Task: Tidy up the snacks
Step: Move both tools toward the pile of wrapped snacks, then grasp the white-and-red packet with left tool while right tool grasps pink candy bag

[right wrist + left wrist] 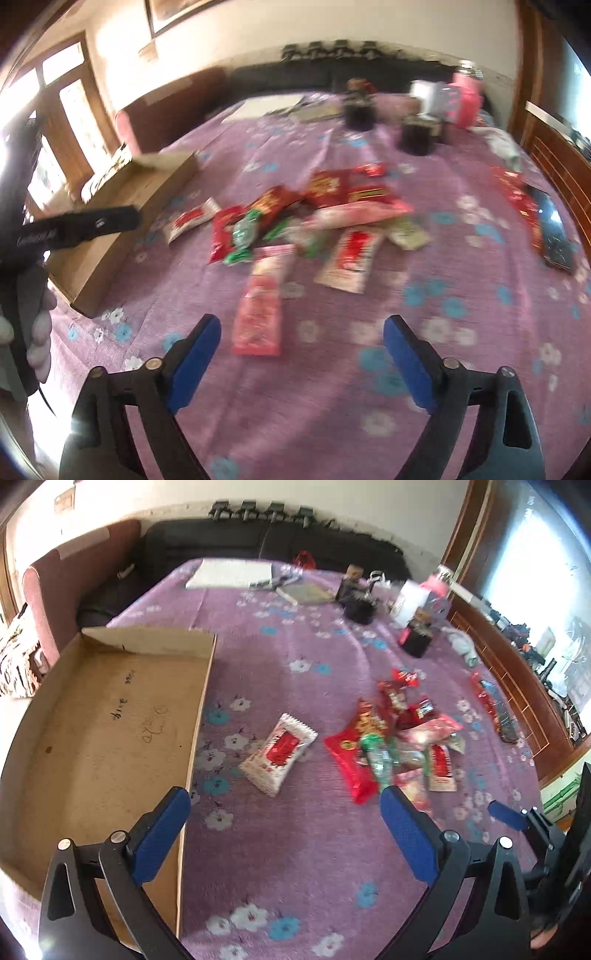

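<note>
Overhead, both grippers hung above the purple cloth [295, 849], each with jaws wide apart and nothing between them. The left gripper [284, 812] sat by the box [92, 738], its left finger over the box's near edge. A white packet [279, 755] lay alone between box and snack pile [399, 738]. The right gripper [301, 338] hovered just short of a pink packet [258, 314], the nearest piece of the pile [314, 218]. Dark jars [417, 136] stood far back.

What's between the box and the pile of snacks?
One white-and-red packet lies alone on the cloth between the box and the pile, in the left wrist view.
</note>
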Demonstrator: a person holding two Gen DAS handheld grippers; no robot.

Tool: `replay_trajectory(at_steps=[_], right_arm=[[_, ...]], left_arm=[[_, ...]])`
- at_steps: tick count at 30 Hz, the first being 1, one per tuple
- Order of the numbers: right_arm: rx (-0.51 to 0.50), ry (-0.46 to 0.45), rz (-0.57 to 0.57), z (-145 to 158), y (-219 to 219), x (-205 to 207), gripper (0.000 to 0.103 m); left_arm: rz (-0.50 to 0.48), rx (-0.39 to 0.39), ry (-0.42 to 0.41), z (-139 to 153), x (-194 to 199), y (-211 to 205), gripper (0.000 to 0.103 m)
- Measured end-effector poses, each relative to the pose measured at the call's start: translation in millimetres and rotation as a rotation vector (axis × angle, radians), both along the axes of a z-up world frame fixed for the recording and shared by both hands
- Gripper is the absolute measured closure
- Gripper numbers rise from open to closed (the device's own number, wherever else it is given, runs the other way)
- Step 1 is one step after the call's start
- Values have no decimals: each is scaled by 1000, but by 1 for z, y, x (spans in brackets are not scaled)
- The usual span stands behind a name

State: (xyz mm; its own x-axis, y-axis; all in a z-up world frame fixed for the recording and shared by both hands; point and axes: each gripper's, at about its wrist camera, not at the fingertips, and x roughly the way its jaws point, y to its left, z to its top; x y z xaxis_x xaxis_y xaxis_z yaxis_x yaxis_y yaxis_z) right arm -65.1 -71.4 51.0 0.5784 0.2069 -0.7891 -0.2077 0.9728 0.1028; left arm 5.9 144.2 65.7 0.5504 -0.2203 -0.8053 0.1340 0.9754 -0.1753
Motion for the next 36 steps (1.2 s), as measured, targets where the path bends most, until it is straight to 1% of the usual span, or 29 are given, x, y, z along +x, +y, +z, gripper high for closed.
replay_trajectory(at_steps=[1, 4, 5, 6, 9, 10, 11, 12, 13, 15, 16, 17, 18, 19, 20, 21, 22, 24, 27, 30, 33, 36], right_arm=[[-5, 6, 7, -4, 7, 2, 21], [-60, 23, 0, -16, 28, 16, 24], [-65, 29, 0, -18, 30, 19, 28], [-64, 38, -1, -21, 32, 23, 29], [-56, 64, -17, -28, 31, 32, 33], [-55, 67, -20, -29, 30, 33, 37], [-52, 72, -25, -30, 30, 34, 39], [-47, 79, -28, -32, 29, 35, 39], [-48, 83, -29, -33, 29, 37, 41], [-55, 88, -33, -35, 27, 38, 41], [-58, 83, -32, -35, 28, 38, 42], [-62, 81, -33, -36, 28, 39, 43], [-68, 74, -36, -36, 28, 38, 46], [-77, 69, -38, -36, 29, 39, 52], [-84, 63, -41, -36, 29, 39, 60], [-87, 58, -45, -36, 28, 39, 65], [-80, 57, -48, -36, 26, 39, 71], [-47, 62, -47, -34, 22, 39, 73], [-12, 66, -43, -31, 18, 34, 74], [2, 56, -39, -25, 15, 22, 74], [14, 38, -32, -15, 12, 10, 74], [37, 27, -16, -4, 12, -1, 74]], left_arm=[[-2, 5, 5, -4, 2, -1, 4], [-33, 38, 14, -13, 14, -9, 6], [-49, 60, 8, -15, 20, -13, 8], [-60, 70, 8, -15, 22, -14, 10], [-98, 97, 43, -25, 38, -21, 15], [-116, 105, 59, -28, 43, -24, 24], [-131, 118, 77, -33, 47, -26, 39], [-141, 134, 100, -38, 50, -29, 47], [-149, 146, 117, -43, 52, -31, 50], [-145, 195, 106, -47, 53, -34, 50], [-147, 194, 113, -49, 53, -33, 51], [-147, 183, 119, -51, 54, -32, 58], [-136, 189, 112, -52, 54, -30, 59], [-134, 191, 110, -52, 53, -30, 62], [-133, 194, 108, -51, 53, -30, 68], [-132, 201, 106, -51, 52, -31, 72], [-130, 209, 106, -50, 51, -31, 72], [-125, 219, 101, -49, 48, -32, 73], [-120, 189, 97, -44, 43, -32, 77], [-116, 132, 86, -33, 30, -25, 82], [-111, 92, 60, -20, 16, -18, 82], [-96, 24, 39, -5, 1, -5, 82]])
